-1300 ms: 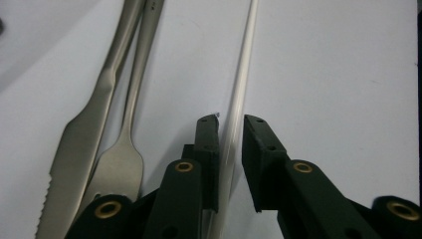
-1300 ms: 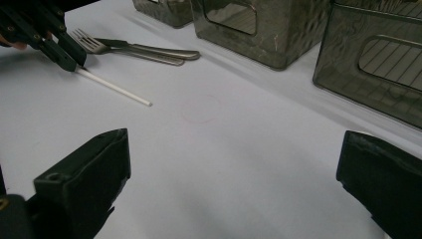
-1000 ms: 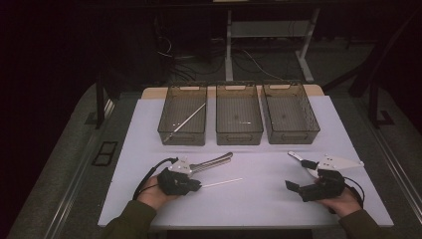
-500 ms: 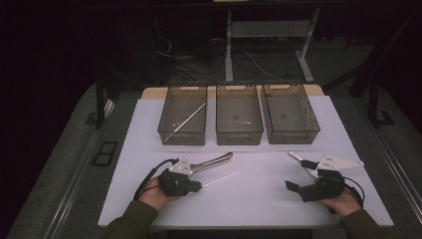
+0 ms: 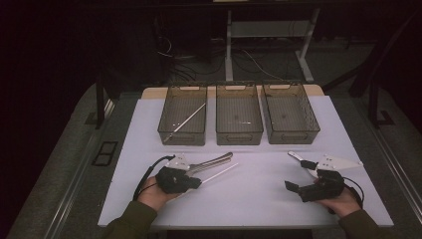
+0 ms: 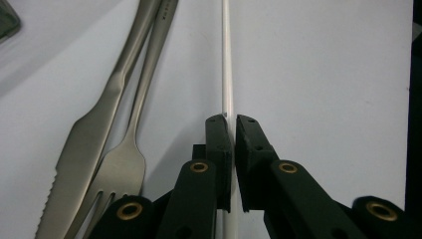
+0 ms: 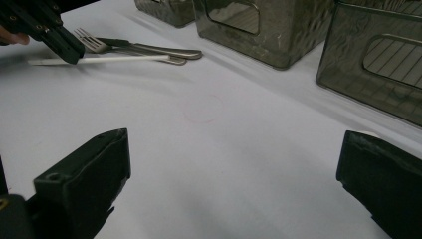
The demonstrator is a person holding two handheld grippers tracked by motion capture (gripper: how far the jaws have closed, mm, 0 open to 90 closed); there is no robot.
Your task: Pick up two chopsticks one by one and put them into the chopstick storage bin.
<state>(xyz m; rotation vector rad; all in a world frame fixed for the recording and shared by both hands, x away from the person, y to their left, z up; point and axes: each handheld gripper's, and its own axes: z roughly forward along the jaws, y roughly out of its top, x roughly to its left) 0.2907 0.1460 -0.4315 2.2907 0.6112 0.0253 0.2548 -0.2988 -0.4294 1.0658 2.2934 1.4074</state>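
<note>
Left gripper clamped on the near end of a thin white stick, jaws pinched nearly together around it with the stick running between the pads, as seen in the left gripper view. Stick lying low over the white mat at the near left, long axis slanting from near-left to far-right, free end pointing toward the middle of the mat and the bins beyond. Just beside it on the far side, a knife and a fork lying together, roughly parallel to the stick, close but apart from it. Right gripper resting at the near right, jaws spread wide with nothing between them, only bare mat ahead in the right gripper view. Three dark mesh bins in a row along the far edge, the left bin already holding a thin rod. Open mat between the two grippers and between stick and bins; near edge of the mat close behind both hands.
</note>
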